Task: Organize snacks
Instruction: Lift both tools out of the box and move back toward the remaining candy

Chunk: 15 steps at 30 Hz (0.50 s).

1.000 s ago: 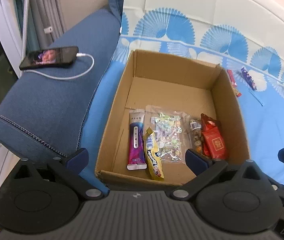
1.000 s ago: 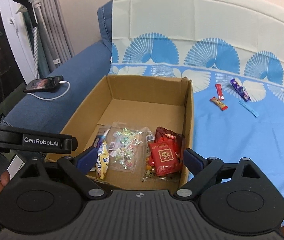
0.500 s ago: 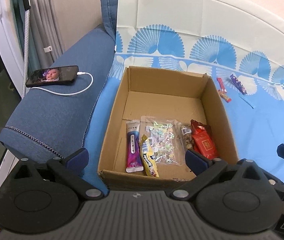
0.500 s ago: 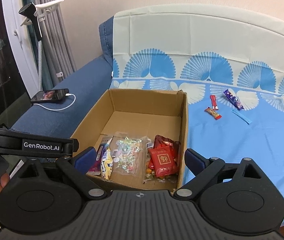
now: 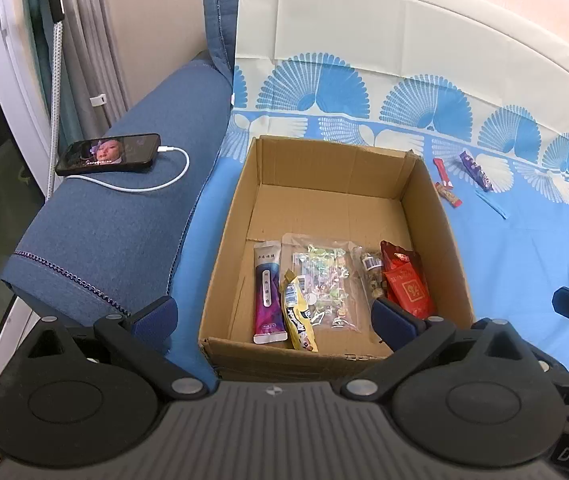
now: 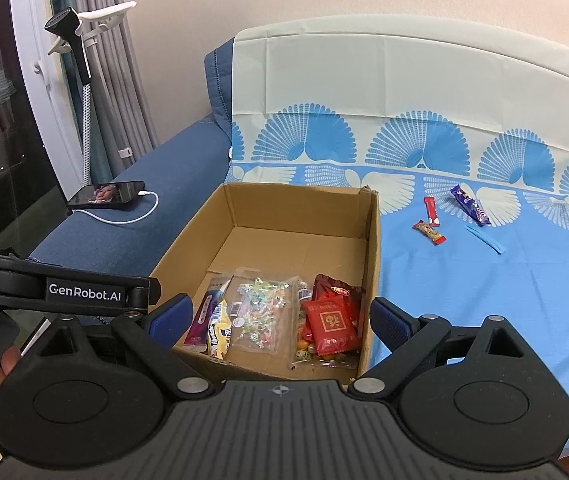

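Cardboard box (image 5: pixel 428 184) on the blue sheet (image 6: pixel 484 280) holds 5 snack packs (image 5: pixel 324 280). 4 more snacks (image 6: pixel 428 232) lie loose right of it. Left gripper (image 5: pixel 274 316) and right gripper (image 6: pixel 280 316): both jaws wide, empty.

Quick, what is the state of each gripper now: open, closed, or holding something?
Left gripper: open, holding nothing.
Right gripper: open, holding nothing.

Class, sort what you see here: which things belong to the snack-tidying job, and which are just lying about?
Job:
cardboard box
boxed snack packets
loose snack bars
purple bar
blue strip

Lying about:
phone
charging cable
garment steamer
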Motion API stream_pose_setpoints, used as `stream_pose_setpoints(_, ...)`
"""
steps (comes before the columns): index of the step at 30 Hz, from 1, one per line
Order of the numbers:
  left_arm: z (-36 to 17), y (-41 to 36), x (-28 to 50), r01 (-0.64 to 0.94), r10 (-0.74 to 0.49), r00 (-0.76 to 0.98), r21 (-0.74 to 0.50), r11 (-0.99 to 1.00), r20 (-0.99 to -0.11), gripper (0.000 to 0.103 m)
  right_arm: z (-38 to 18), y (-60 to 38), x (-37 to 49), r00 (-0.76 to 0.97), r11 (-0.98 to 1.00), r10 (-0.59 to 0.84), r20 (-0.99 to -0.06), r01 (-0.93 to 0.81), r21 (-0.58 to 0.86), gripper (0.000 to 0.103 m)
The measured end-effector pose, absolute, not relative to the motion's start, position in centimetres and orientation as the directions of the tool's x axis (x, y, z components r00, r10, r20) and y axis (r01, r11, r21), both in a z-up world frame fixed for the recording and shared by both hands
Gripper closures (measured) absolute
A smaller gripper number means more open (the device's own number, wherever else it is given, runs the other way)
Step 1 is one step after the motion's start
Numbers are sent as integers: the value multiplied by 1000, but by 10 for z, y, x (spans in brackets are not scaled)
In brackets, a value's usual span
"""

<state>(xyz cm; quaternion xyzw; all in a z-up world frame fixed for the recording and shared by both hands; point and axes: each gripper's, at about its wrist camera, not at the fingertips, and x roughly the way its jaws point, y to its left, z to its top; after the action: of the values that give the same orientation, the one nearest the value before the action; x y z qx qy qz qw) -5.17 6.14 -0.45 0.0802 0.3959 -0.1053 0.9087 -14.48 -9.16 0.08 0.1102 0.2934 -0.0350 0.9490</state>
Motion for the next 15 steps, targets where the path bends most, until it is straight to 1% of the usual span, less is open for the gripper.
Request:
stream_pose_setpoints(12,-4,62,-49,252,-124,660,64,965,-741,0,-1,-92,-143,818,971,3,-575,134,197,0)
stream_pose_setpoints(15,-4,61,-49,254,-121,662,70,965,-740,0,-1,-93,-143,818,970,7,-576,135,204,0)
